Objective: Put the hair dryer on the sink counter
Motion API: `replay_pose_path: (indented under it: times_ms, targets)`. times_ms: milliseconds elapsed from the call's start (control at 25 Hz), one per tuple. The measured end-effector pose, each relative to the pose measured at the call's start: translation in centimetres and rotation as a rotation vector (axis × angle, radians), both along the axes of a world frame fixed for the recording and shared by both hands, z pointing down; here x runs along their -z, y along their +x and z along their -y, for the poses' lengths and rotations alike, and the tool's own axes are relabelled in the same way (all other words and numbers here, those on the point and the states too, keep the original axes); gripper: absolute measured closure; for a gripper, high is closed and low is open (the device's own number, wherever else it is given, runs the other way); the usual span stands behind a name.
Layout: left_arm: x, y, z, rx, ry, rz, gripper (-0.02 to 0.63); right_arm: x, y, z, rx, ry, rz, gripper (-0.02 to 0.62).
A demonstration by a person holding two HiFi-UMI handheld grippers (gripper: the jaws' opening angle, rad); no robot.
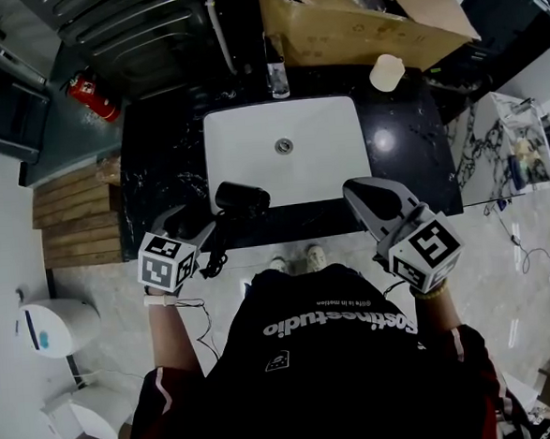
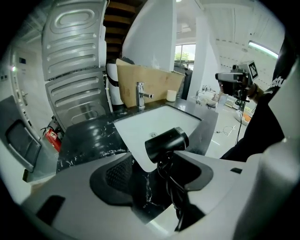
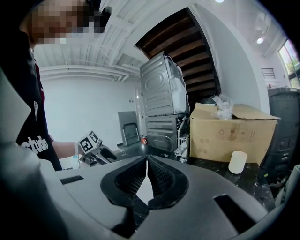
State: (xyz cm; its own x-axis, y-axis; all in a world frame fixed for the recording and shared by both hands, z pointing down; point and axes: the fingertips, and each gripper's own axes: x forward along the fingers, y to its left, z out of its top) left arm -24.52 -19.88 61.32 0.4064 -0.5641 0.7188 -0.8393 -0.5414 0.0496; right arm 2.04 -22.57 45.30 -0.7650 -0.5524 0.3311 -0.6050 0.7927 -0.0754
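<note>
The black hair dryer [image 1: 242, 197] lies at the front rim of the white sink [image 1: 251, 150], which is set in the black marble counter [image 1: 158, 156]. Its cord hangs over the counter's front edge. My left gripper [image 1: 200, 224] stands just left of it. In the left gripper view the dryer's barrel [image 2: 166, 143] is ahead of the jaws. Its handle and cord run down along the right pad [image 2: 194, 168], and bare counter shows between the handle and the left pad, so my left gripper [image 2: 154, 171] is open. My right gripper [image 1: 356, 191] hovers at the sink's front right, shut and empty [image 3: 147, 161].
A chrome faucet [image 1: 277, 73] stands behind the basin. A cardboard box [image 1: 355, 16] and a white cup [image 1: 387, 72] sit at the counter's back right. A metal appliance [image 1: 139, 26] stands at the back left, with a red extinguisher [image 1: 93, 97] and wooden planks [image 1: 73, 214] further left.
</note>
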Motion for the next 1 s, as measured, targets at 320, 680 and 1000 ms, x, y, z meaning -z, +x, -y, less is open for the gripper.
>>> replay_pose_path:
  times_ms: [320,680,1000]
  targets:
    - [7.8,0.9,3.4,0.02,0.202,-0.099,0.336,1.2,0.5,1.1,-0.004,0.022,0.023,0.555]
    - [19.7,4.3,6.3,0.001,0.54,-0.294,0.364,4.6,0.9,2.4,-0.012,0.086,0.047,0.555]
    - [24.7,7.2,6.9,0.054,0.635,-0.56,0.415,8.0,0.7,4.1,-0.026,0.145,0.094,0.555]
